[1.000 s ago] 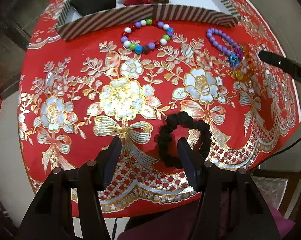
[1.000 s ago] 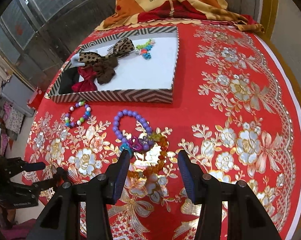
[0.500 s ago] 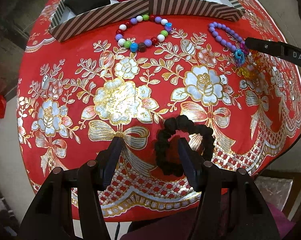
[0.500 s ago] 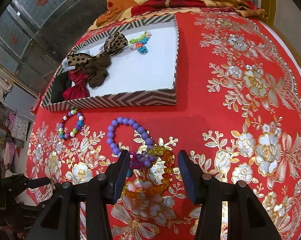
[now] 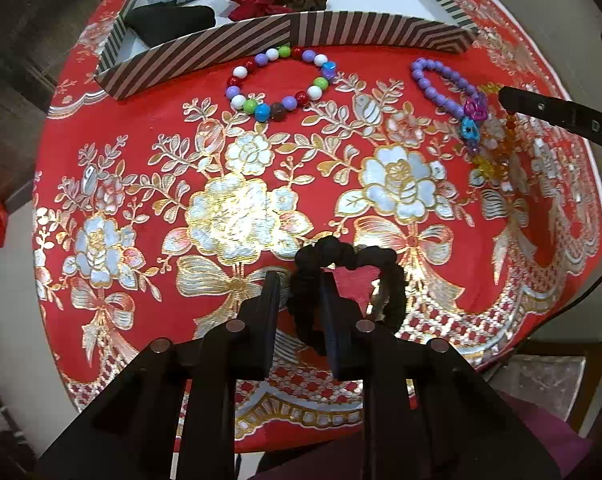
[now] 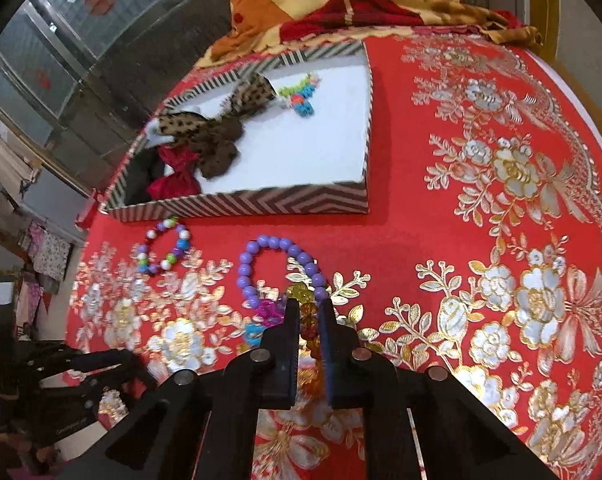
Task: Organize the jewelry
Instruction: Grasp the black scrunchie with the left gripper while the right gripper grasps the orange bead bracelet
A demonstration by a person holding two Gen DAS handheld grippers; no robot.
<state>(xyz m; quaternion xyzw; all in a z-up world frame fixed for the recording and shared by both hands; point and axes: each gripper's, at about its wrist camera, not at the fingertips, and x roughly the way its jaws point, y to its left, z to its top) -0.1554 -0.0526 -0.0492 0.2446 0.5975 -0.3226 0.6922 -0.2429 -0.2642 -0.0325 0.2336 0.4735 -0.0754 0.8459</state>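
Both pairs of jaws, wide apart half a second ago, have now closed. Left wrist view: left gripper [image 5: 299, 280] pinches one side of the black scrunchie [image 5: 351, 280] near the counter [image 5: 141, 128] edge, rest of the loop free for lifting. Right wrist view: right gripper [image 6: 310, 310] clamps the amber bead bracelet [image 6: 306, 320], which touches the purple bracelet [image 6: 279, 268]; striped tray [image 6: 241, 202] beyond, likely destination.

Left gripper [image 5: 299, 280] and right gripper [image 6: 310, 310] are both pinched nearly closed.
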